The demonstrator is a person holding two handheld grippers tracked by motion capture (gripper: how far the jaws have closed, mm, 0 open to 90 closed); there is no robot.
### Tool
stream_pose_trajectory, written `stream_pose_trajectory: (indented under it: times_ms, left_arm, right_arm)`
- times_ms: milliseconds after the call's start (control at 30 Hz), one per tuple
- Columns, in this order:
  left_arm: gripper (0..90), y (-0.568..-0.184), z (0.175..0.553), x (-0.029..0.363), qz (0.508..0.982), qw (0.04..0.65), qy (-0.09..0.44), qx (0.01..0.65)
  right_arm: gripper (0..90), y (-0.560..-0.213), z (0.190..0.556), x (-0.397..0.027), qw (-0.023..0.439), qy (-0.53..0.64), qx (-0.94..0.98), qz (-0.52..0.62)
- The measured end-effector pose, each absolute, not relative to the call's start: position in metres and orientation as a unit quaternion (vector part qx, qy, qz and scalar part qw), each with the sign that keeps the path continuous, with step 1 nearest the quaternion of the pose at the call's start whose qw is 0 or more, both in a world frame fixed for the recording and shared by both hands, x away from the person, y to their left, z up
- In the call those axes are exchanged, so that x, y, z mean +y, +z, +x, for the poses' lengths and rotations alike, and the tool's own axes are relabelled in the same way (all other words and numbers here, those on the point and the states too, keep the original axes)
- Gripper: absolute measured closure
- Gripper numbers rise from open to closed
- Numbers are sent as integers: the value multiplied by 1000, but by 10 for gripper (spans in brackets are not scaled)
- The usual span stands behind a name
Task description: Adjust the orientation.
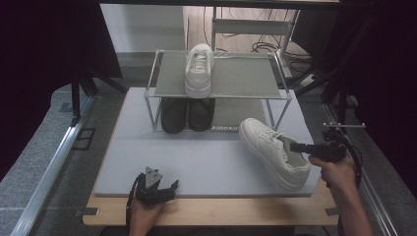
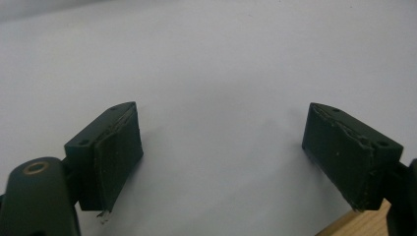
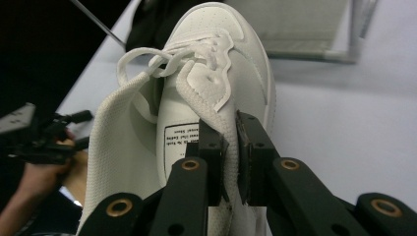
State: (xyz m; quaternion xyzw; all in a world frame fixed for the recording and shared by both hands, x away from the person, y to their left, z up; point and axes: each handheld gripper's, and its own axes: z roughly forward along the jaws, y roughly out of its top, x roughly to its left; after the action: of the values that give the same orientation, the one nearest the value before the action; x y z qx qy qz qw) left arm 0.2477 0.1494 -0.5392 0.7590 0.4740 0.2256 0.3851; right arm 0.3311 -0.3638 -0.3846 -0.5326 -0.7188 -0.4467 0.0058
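Your right gripper [image 3: 230,147] is clamped on the collar of the white sneaker [image 1: 273,150], one jaw inside, one outside. The shoe sits tilted at the right near part of the grey mat [image 1: 196,162], just in front of the shoe rack [image 1: 231,73]. Your left gripper [image 1: 156,188] idles at the near edge, jaws wide apart, holding nothing. Looks like the carry step: next, lift it clear and set it beside the matching sneaker [image 1: 199,69] on the top shelf, above the black shoes [image 1: 187,114].

Recording lab, black curtains [image 1: 44,59] flanking a padded table [image 1: 206,162], aluminium framing [image 1: 46,164] beside it, loose cables [image 1: 268,46] on floor behind it
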Motion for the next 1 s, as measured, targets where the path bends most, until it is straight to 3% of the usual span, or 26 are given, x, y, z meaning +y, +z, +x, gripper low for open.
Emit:
stream_pose_trajectory:
  times_ms: [1000]
  left_arm:
    - [148,-539,248,149,759,385,226,474]
  right_arm:
    - [821,-320,349,-331,55,-515,-700,-492]
